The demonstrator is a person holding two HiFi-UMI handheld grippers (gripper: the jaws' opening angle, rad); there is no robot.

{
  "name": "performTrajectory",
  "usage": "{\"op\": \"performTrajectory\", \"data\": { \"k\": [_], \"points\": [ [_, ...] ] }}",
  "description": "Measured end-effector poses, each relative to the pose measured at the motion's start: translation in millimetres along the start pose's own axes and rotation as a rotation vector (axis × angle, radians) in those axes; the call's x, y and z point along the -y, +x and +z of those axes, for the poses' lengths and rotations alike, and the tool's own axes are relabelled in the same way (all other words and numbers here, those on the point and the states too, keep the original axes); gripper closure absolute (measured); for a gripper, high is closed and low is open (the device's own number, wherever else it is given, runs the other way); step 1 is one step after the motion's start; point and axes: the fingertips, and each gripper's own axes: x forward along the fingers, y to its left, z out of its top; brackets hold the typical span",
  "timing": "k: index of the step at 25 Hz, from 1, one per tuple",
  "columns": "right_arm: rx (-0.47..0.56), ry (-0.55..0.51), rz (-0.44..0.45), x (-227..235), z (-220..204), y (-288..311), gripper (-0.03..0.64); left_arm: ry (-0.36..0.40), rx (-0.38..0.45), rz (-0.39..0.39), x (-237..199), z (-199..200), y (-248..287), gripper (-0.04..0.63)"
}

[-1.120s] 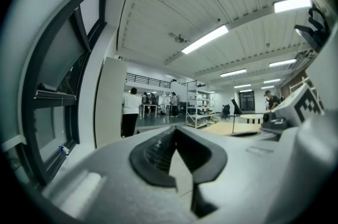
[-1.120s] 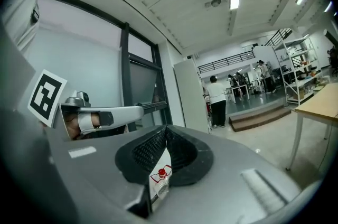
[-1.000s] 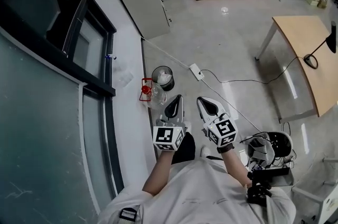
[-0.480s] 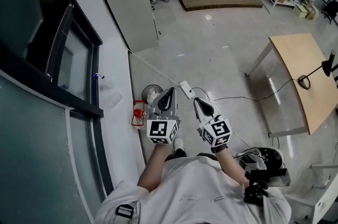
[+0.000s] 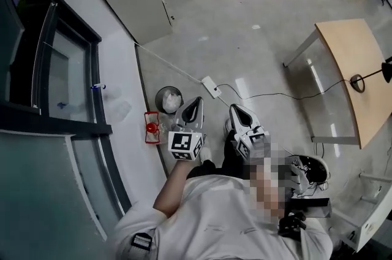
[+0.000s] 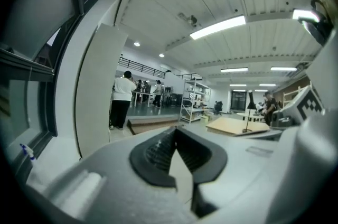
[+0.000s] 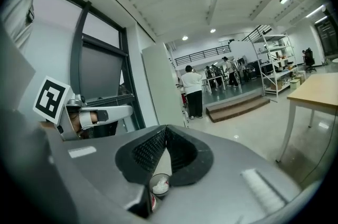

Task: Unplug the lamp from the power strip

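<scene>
While held near the power strip (image 5: 211, 86), the left gripper (image 5: 196, 101) and right gripper (image 5: 236, 109) are closed

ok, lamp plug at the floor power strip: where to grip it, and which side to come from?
Likely the plug body, where the black cord from the lamp meets the white power strip, not the cord. The strip lies flat on the floor, so come down from above. The plug itself is too small here to tell its faces.
</scene>
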Motion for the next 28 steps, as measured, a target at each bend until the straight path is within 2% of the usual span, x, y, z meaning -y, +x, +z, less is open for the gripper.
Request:
{"op": "performTrajectory", "data": {
  "k": [4, 7, 12, 20, 28],
  "points": [
    [-0.059, 0.012, -0.018, 43.5, -24.6, 26.0, 0.607, -0.021, -0.068, 0.001, -1.4, -40.8, 41.1, 0.594],
    [-0.131, 0.020, -0.027, 69.7, -53.8, 44.2, 0.607, -0.053, -0.149, 0.006, -4.5, -81.0, 65.0, 0.595],
    [-0.272, 0.049, 0.029, 86.2, -115.7, 73.1, 0.607, -0.071, -0.266, 0.019, -18.3, -145.7, 95.4, 0.594],
    [-0.438, 0.068, 0.073, 132.9, -204.7, 133.2, 0.607, -0.139, -0.416, 0.102, -72.4, -247.2, 145.5, 0.594],
    [-0.532, 0.053, 0.110, 177.9, -291.4, 176.9, 0.607, -0.191, -0.559, 0.127, -115.0, -363.0, 176.3, 0.594]
  ]
}}
